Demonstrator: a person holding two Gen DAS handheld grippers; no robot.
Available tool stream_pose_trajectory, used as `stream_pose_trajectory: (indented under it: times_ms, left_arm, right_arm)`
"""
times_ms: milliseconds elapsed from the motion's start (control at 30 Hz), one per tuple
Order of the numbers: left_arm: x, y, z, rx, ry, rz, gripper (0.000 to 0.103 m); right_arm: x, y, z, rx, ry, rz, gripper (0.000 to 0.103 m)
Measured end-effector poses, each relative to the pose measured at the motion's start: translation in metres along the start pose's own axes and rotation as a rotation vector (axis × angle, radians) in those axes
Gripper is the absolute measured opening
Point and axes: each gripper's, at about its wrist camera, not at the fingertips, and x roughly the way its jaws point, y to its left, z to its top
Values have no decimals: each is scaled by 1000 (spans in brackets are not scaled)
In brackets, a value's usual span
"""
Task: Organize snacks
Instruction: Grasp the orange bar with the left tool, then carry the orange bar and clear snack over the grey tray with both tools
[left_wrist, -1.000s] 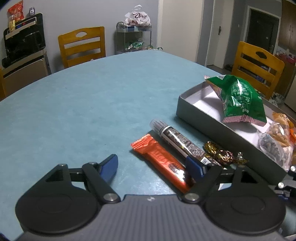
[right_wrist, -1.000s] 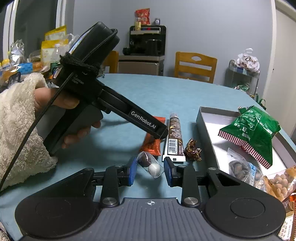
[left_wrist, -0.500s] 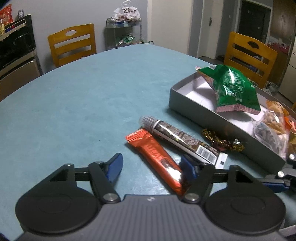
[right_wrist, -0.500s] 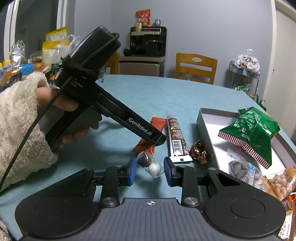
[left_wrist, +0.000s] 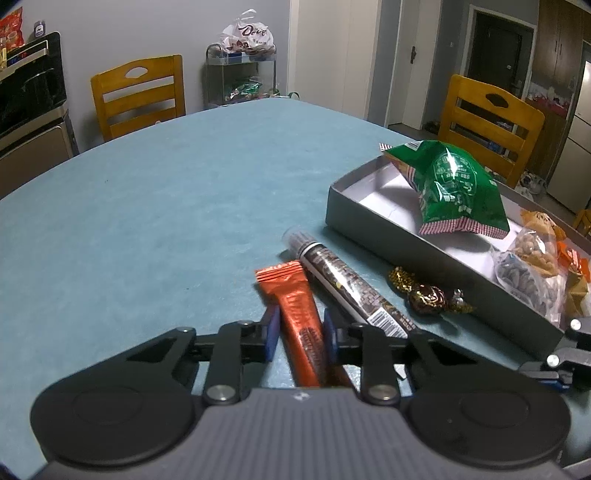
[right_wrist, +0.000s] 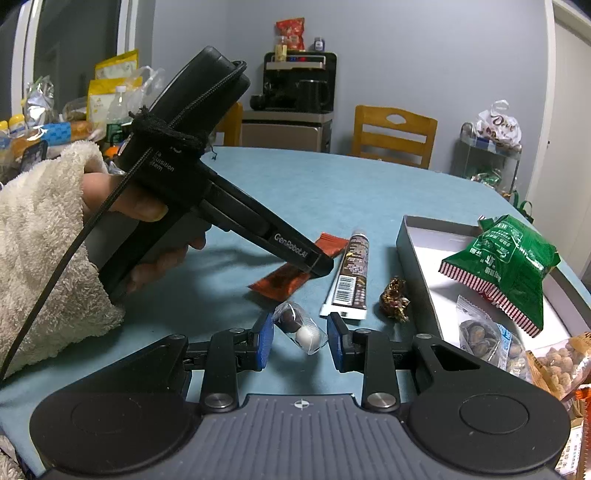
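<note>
My left gripper (left_wrist: 300, 336) has closed around an orange snack bar (left_wrist: 295, 314) lying on the blue table (left_wrist: 166, 206); the bar also shows in the right wrist view (right_wrist: 291, 275), under the left gripper's tip. My right gripper (right_wrist: 300, 343) stands open around a clear packet of chocolate balls (right_wrist: 301, 328) on the table, its pads not touching it. A long brown-and-white bar (left_wrist: 351, 288) and a gold-wrapped candy (left_wrist: 428, 295) lie beside a grey box (left_wrist: 369, 218) that holds a green bag (left_wrist: 458, 192) and packets of nuts (left_wrist: 532, 254).
Wooden chairs (left_wrist: 138, 92) stand at the far side and at the right (left_wrist: 491, 122) of the table. A cart with a Dove bag (left_wrist: 245, 37) stands by the wall. The hand in a fleece sleeve (right_wrist: 48, 251) holds the left gripper's body.
My left gripper moved over the orange bar and its jaws closed from wide open onto it. The right gripper stayed still around the clear packet.
</note>
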Motion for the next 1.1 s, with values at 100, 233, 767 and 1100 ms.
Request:
stream_pose_trajectory:
  times_ms: [100, 233, 767, 1100]
  left_arm:
    - [-1, 1, 0, 0, -1, 1, 20]
    - [-8, 4, 2, -3, -25, 13, 17]
    - [-56, 12, 12, -32, -205, 16, 17]
    - [-64, 7, 10, -16, -237, -5, 17]
  right_arm:
    - [-1, -1, 0, 1, -3, -1, 33]
    - [-4, -2, 0, 5, -14, 0, 33]
    - [-22, -9, 4, 30, -68, -19, 33]
    - [-36, -18, 5, 44, -113, -51, 33]
